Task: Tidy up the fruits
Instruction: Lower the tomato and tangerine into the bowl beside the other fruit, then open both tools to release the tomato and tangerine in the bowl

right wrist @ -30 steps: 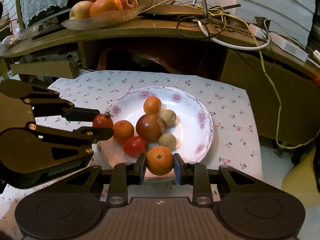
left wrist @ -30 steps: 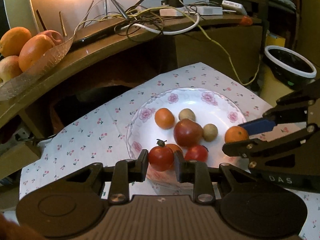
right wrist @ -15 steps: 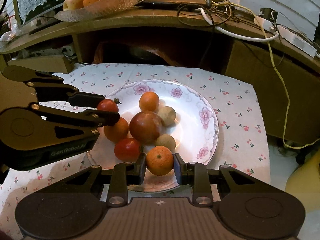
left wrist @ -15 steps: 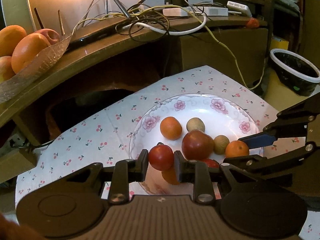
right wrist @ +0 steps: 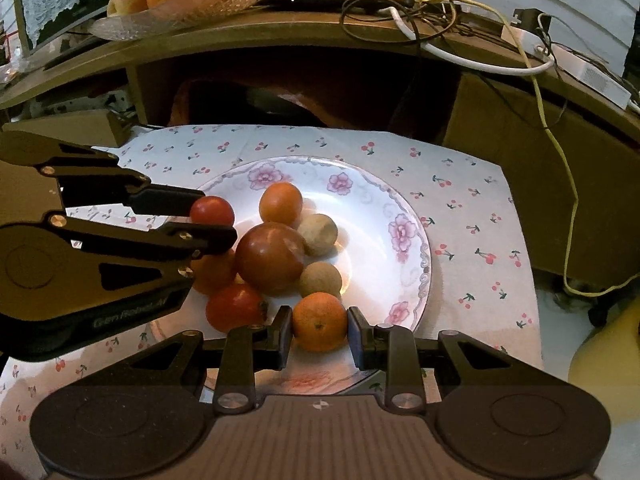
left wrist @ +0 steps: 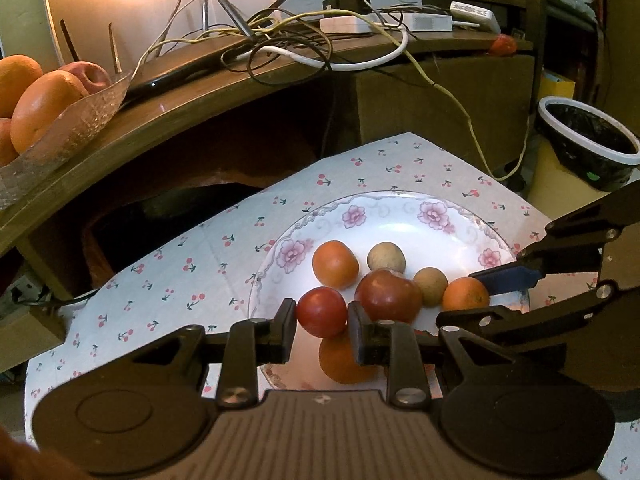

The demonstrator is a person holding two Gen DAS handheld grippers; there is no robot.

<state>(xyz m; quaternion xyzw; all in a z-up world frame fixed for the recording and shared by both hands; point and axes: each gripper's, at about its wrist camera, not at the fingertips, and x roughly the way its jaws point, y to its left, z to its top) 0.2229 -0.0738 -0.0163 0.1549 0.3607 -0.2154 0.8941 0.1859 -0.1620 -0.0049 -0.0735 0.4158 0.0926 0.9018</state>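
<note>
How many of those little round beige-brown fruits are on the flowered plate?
2. One lies right of the big dark red fruit, the other just nearer the camera. More could hide behind other fruit.

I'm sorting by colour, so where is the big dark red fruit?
The big dark red fruit sits mid-plate in the right wrist view, touching both small tan fruits on its right, beside the left claw.

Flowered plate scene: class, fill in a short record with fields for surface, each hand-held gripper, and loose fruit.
surface: flowered plate on cherry-print cloth
left hand-held gripper: shut on red tomato
right hand-held gripper: shut on mandarin
loose fruit on plate: large dark-red tomato, two brown round fruits, others
</note>
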